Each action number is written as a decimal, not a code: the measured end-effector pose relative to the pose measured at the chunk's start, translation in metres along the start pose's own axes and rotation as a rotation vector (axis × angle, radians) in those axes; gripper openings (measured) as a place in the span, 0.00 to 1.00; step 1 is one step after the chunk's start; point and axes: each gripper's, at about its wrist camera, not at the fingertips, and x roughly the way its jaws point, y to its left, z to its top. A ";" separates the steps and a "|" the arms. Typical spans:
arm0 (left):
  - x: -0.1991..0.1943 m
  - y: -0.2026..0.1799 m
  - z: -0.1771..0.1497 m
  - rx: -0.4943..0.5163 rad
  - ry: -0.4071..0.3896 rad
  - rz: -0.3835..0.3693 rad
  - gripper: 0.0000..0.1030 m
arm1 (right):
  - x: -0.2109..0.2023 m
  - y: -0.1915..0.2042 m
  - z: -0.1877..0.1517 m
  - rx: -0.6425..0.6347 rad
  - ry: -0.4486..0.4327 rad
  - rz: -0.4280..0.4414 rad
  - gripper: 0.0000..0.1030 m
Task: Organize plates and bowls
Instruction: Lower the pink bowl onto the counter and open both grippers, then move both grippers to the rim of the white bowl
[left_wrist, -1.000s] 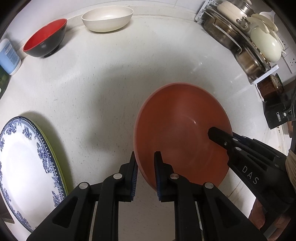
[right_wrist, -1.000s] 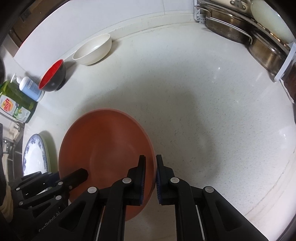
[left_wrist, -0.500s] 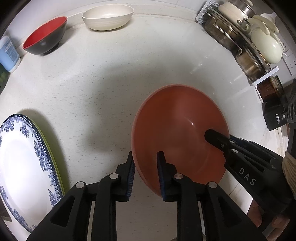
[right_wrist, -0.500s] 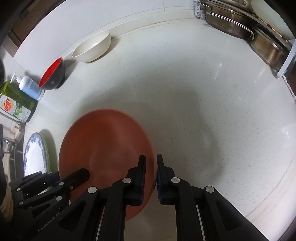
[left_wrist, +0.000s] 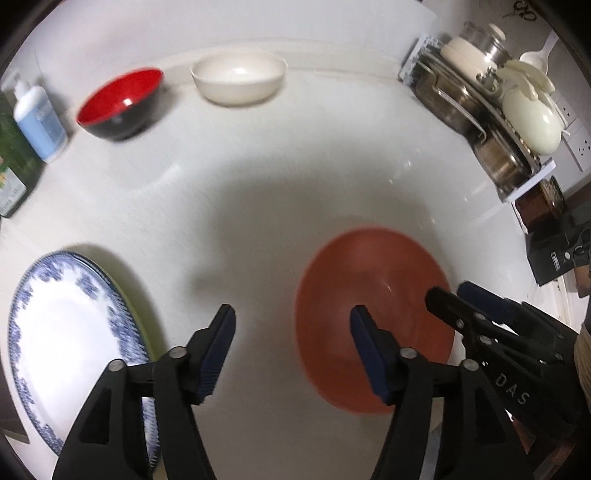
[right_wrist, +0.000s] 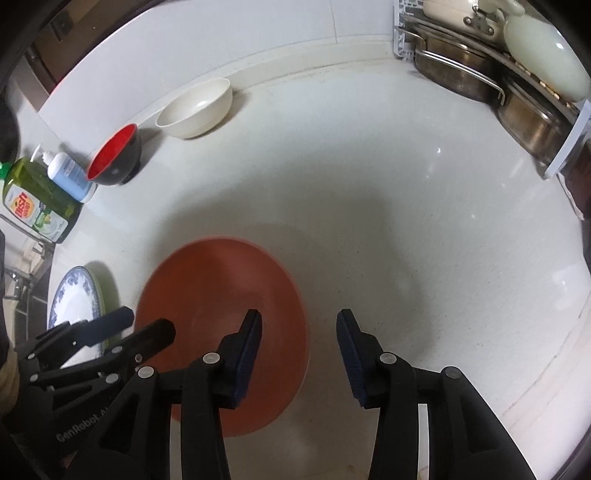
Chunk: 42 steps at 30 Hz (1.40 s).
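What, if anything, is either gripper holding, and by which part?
Nothing. The left gripper and right gripper are open; the orange plate lies free on the counter.

We see a matt terracotta plate (right_wrist: 221, 332) on a glossy, finely speckled stone-like counter (right_wrist: 369, 221) — beside it a glazed blue-and-white plate (left_wrist: 62, 332). The red-and-black bowl (left_wrist: 120, 105) looks lacquer-shiny, the pans (right_wrist: 458, 70) dull, stained metal — the gripper fingers (right_wrist: 236, 354) matt black plastic.

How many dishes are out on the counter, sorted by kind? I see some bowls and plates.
Bowls: 2, a red and black bowl and a cream bowl.
Plates: 2, a terracotta plate and a blue-patterned plate; a green rim beneath the latter hints at another, not counted.
Total: 4
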 end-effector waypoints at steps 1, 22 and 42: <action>-0.004 0.000 0.001 0.005 -0.017 0.007 0.66 | -0.003 0.001 0.001 -0.005 -0.007 -0.003 0.42; -0.079 0.028 0.052 0.048 -0.284 0.106 0.81 | -0.054 0.043 0.051 -0.116 -0.188 0.032 0.48; -0.063 0.059 0.149 0.113 -0.258 0.121 0.80 | -0.034 0.078 0.152 -0.158 -0.221 0.037 0.48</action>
